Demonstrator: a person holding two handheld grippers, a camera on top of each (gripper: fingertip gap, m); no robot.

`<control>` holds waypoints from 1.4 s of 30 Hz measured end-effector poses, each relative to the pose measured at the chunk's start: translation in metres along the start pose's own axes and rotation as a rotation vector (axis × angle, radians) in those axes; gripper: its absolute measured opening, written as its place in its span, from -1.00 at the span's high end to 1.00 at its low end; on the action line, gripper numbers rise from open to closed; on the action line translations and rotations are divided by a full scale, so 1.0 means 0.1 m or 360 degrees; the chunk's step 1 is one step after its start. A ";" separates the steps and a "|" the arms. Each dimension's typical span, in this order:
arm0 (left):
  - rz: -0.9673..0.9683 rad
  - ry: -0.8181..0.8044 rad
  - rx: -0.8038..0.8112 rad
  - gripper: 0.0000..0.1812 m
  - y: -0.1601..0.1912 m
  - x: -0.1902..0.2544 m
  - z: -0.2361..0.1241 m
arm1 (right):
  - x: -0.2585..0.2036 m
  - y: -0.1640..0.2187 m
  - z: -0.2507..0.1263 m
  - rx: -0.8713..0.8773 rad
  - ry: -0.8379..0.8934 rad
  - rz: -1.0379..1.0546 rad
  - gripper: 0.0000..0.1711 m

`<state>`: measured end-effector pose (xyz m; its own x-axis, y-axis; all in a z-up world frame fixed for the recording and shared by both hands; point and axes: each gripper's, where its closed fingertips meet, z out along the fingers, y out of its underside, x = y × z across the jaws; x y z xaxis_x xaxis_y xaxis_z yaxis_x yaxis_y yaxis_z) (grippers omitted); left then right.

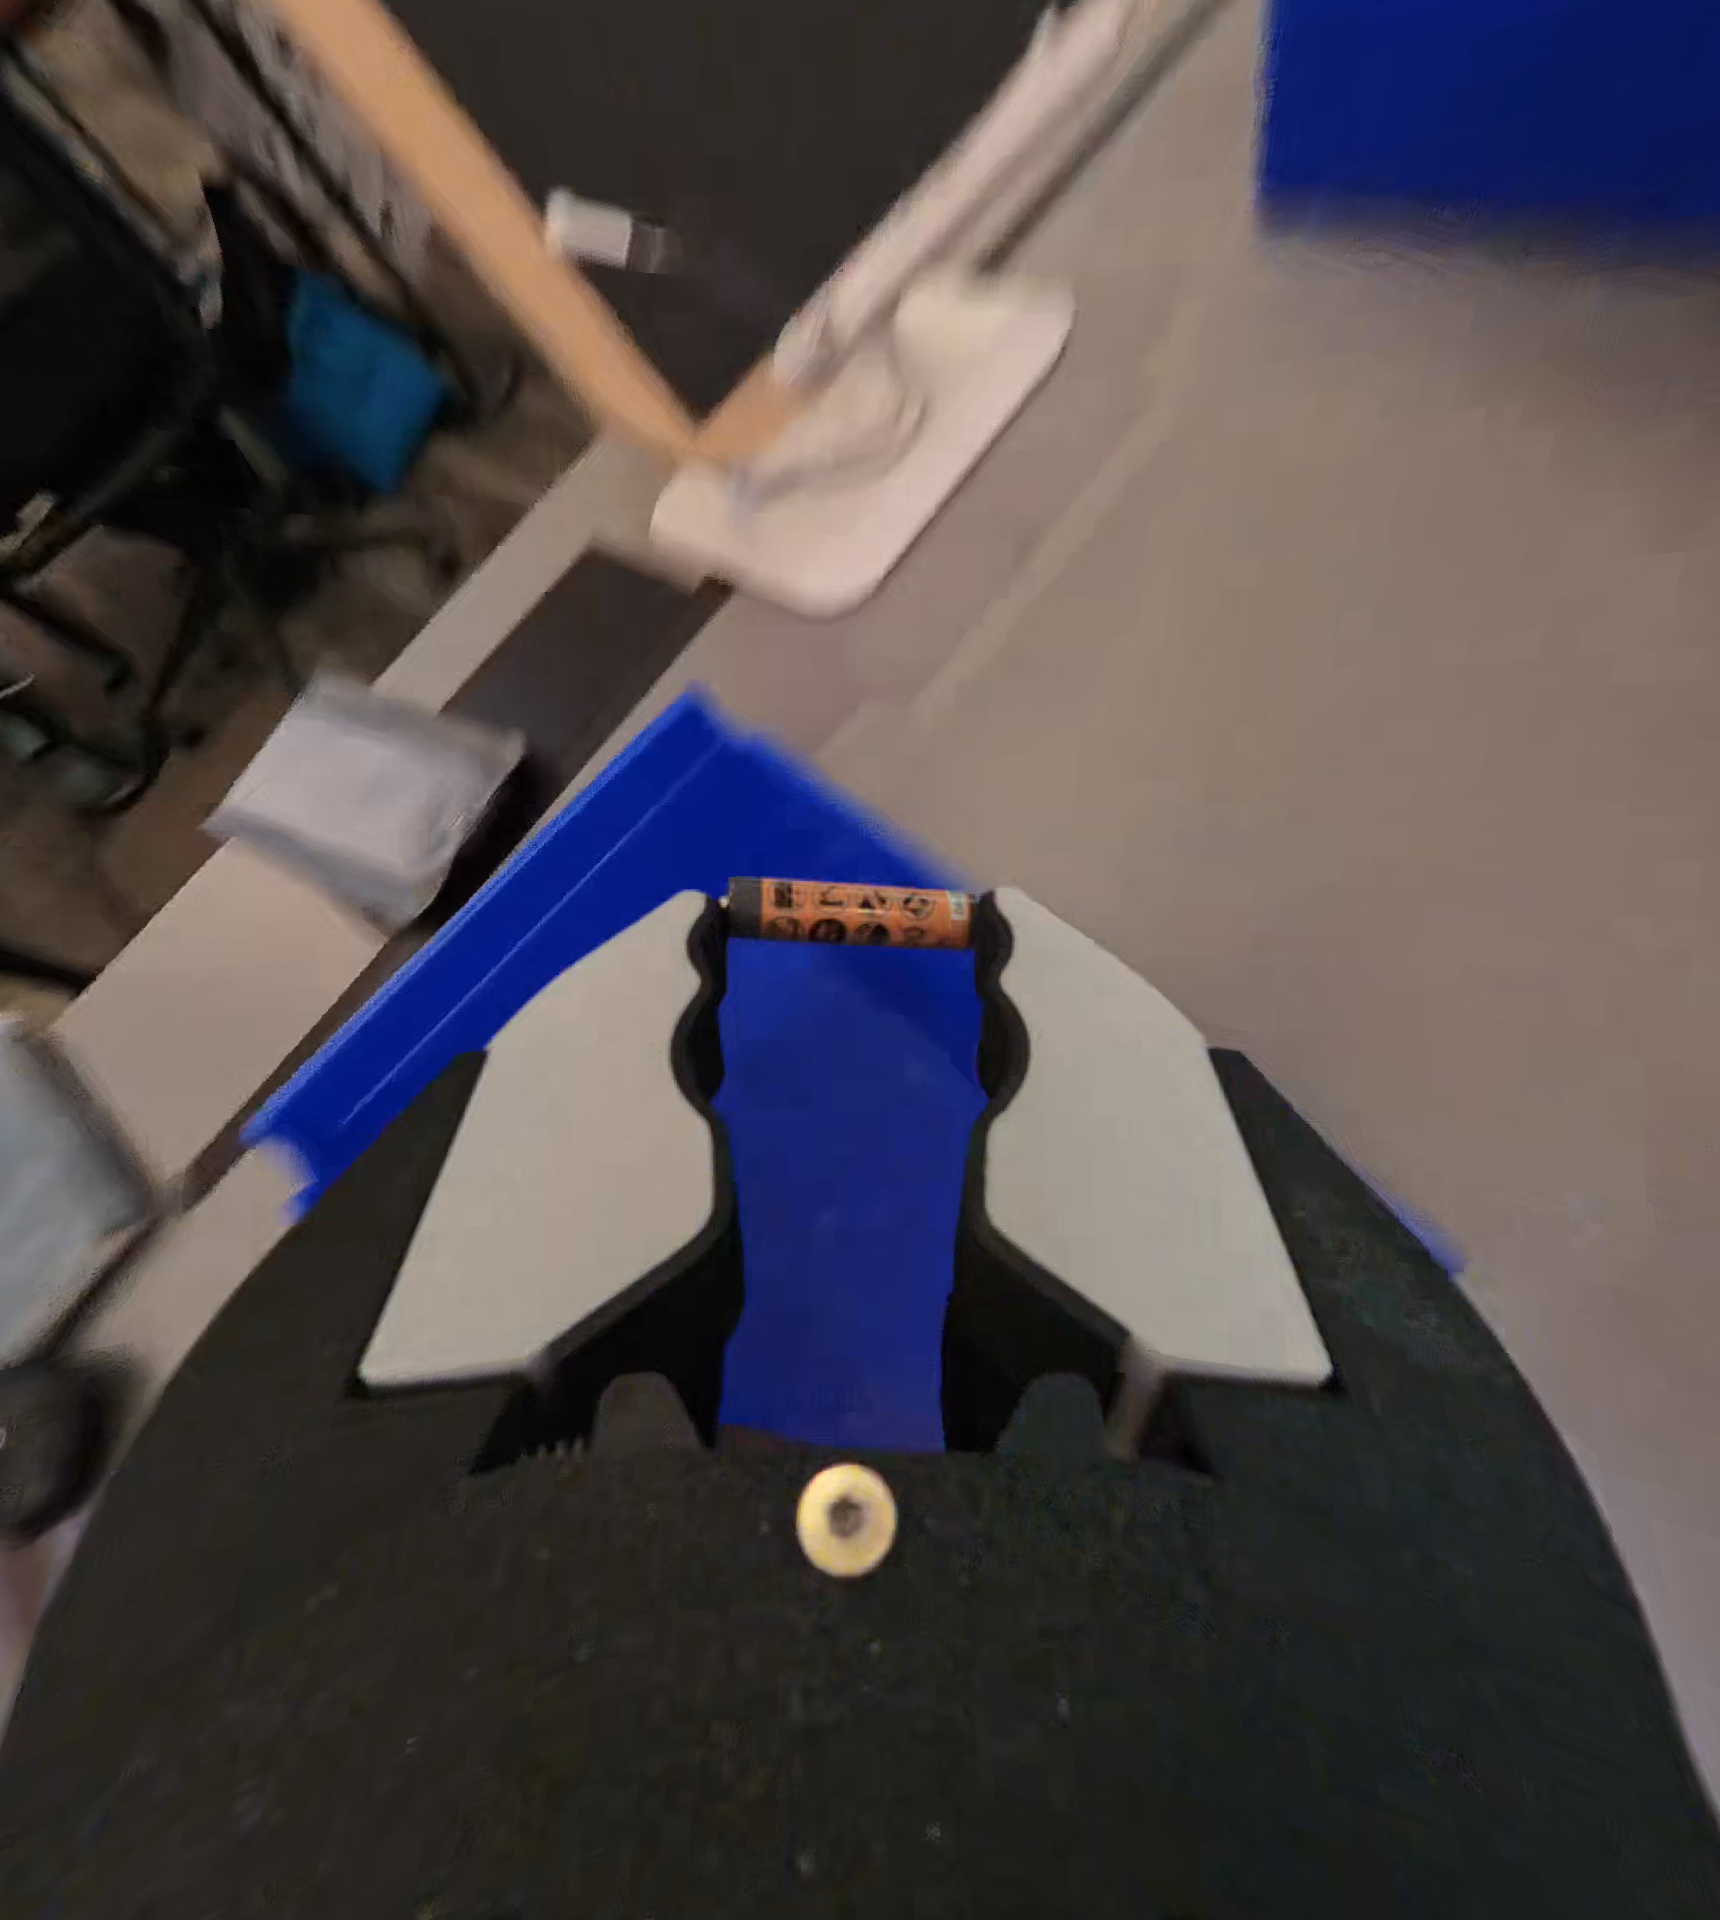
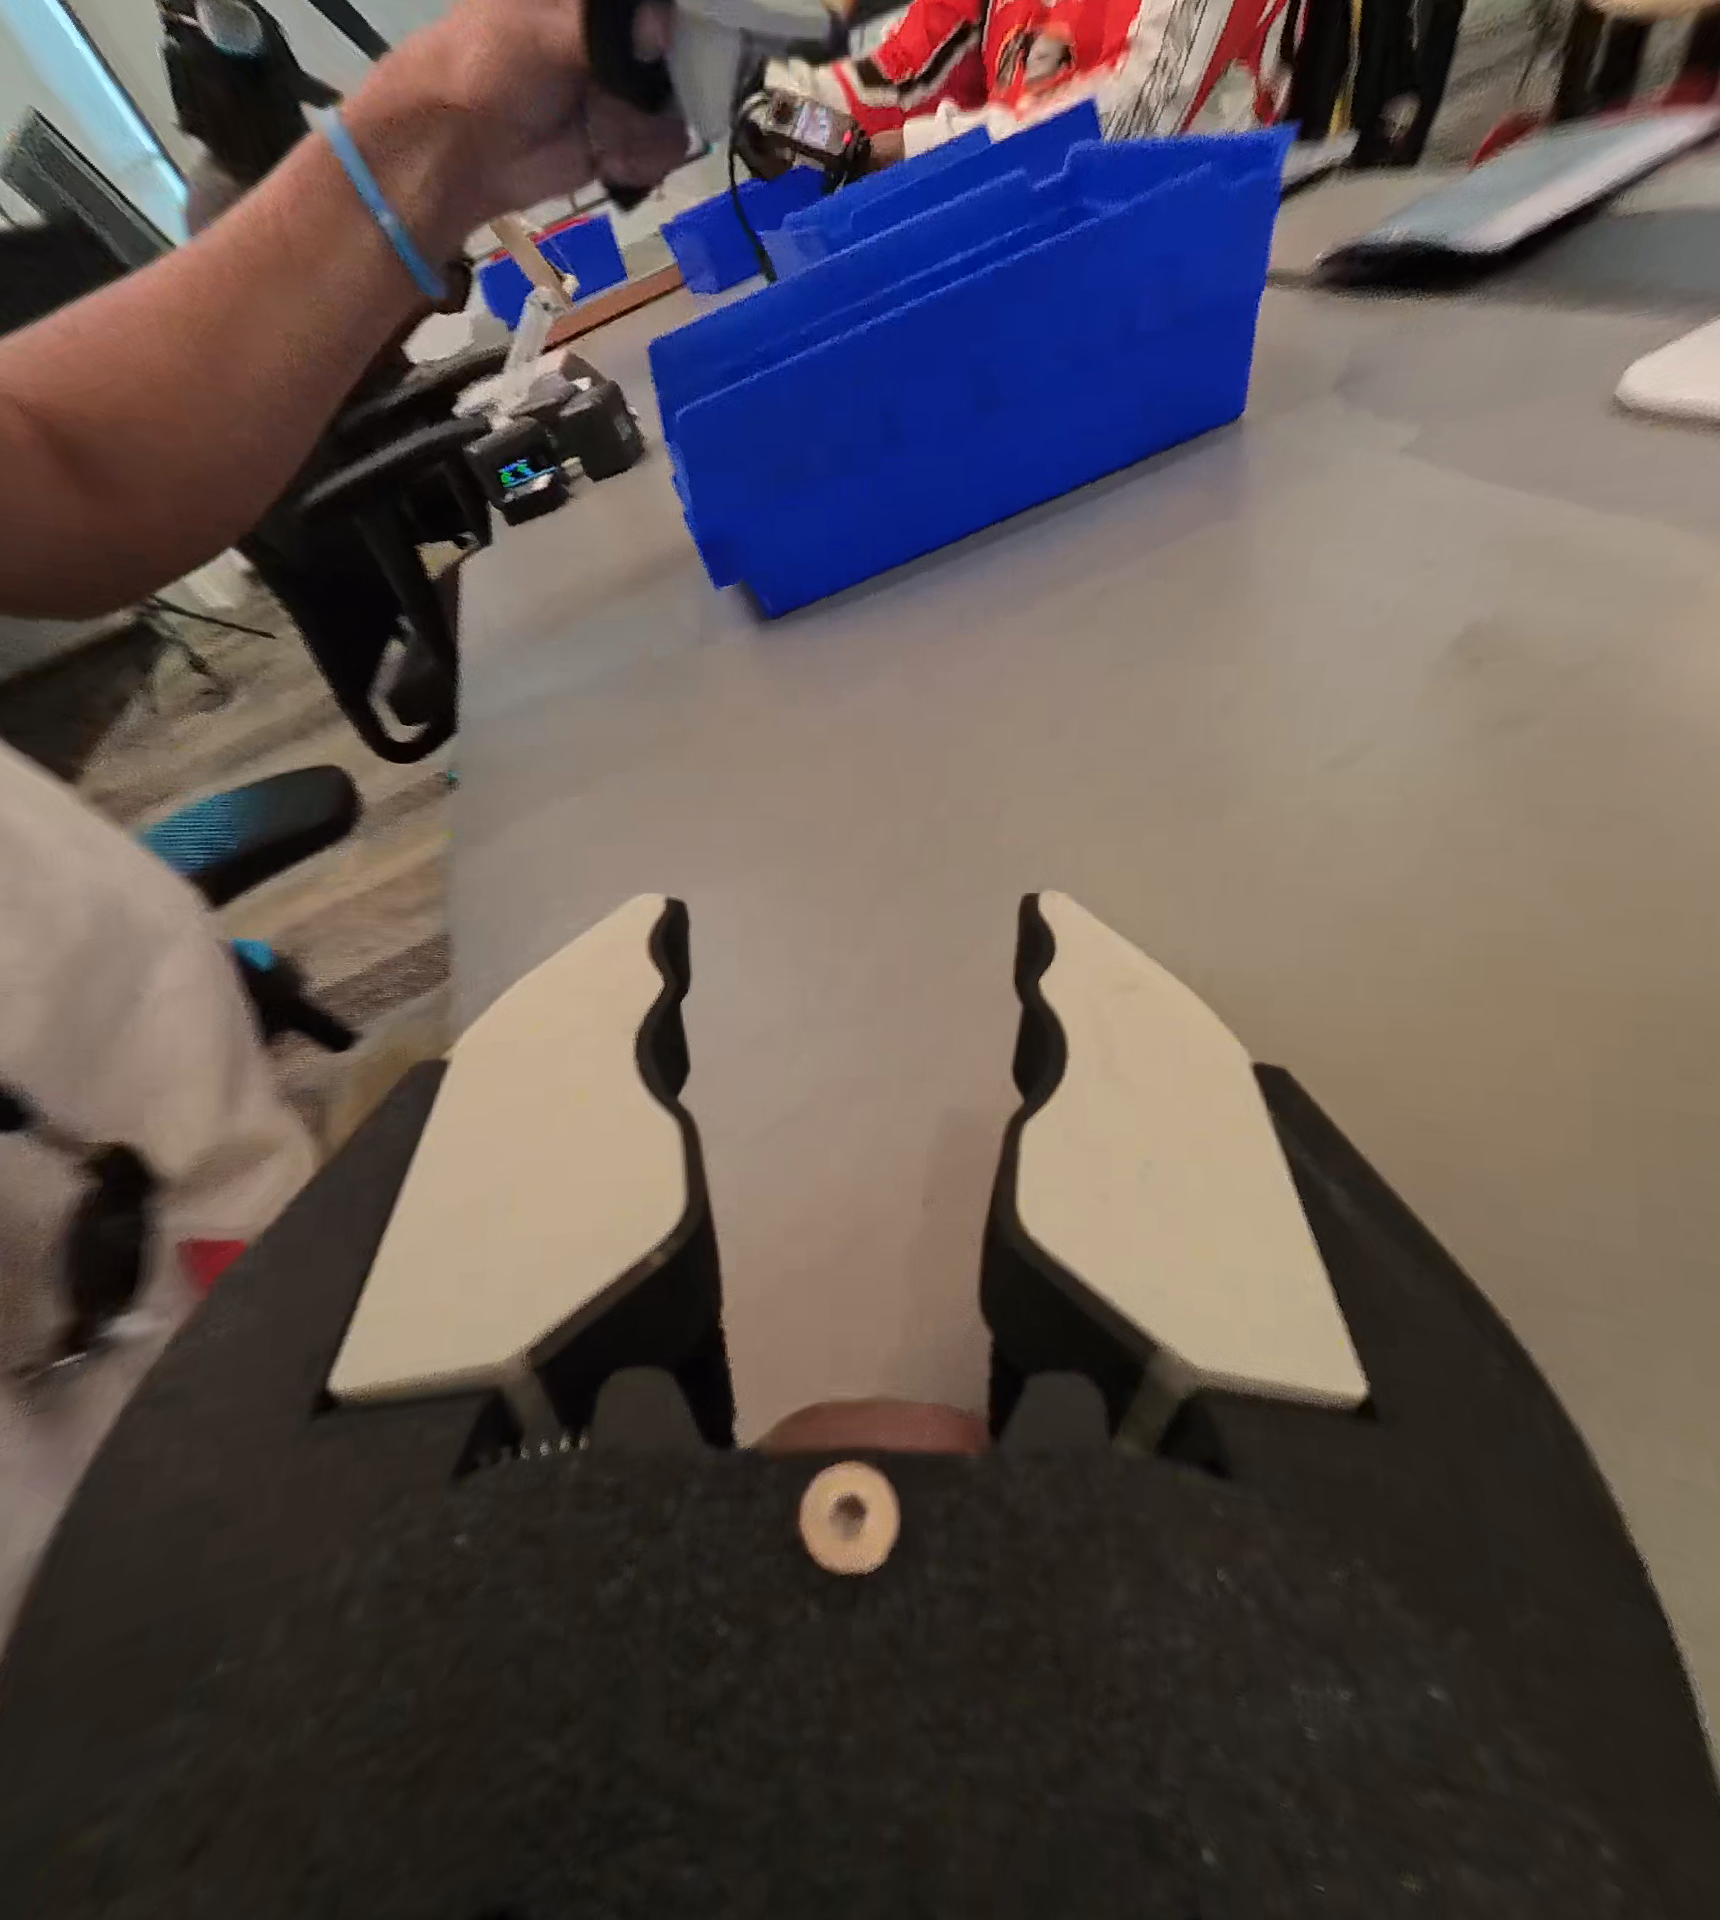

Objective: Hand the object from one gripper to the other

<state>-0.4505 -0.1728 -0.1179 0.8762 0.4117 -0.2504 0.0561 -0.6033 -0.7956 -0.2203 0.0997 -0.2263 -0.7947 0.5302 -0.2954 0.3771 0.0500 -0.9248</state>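
**Battery held crosswise at left tips, right gripper empty**

Grey tabletop [image 2: 1199, 779] carries a blue bin [image 2: 960, 384] at the far side; office clutter lies beyond on the left. Left gripper [image 1: 851, 920] is clamped end to end on a small orange cylindrical battery [image 1: 851, 914], pinched at the very fingertips above a blue bin [image 1: 627, 883]. Its long axis runs straight across the gap between the fingers. Right gripper [image 2: 851, 935] stands apart and holds nothing, low over bare table. Seen from the right wrist, the person's hand [image 2: 513, 94] holds the left unit up at far left. Judgement: the receiver must grip the barrel's sides, crossways to the present hold.
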 end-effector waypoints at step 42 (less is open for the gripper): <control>-0.0929 0.0711 0.1270 0.50 -1.08 2.72 0.68 | 0.13 -1.14 0.13 0.1344 -0.0809 0.1068 0.88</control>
<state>-0.2505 0.0506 -0.1376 0.9193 0.1080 0.3784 0.3349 0.2898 -0.8966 -0.2799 0.0895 -0.1278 -0.7275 -0.1677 -0.6653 0.5083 -0.7831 -0.3583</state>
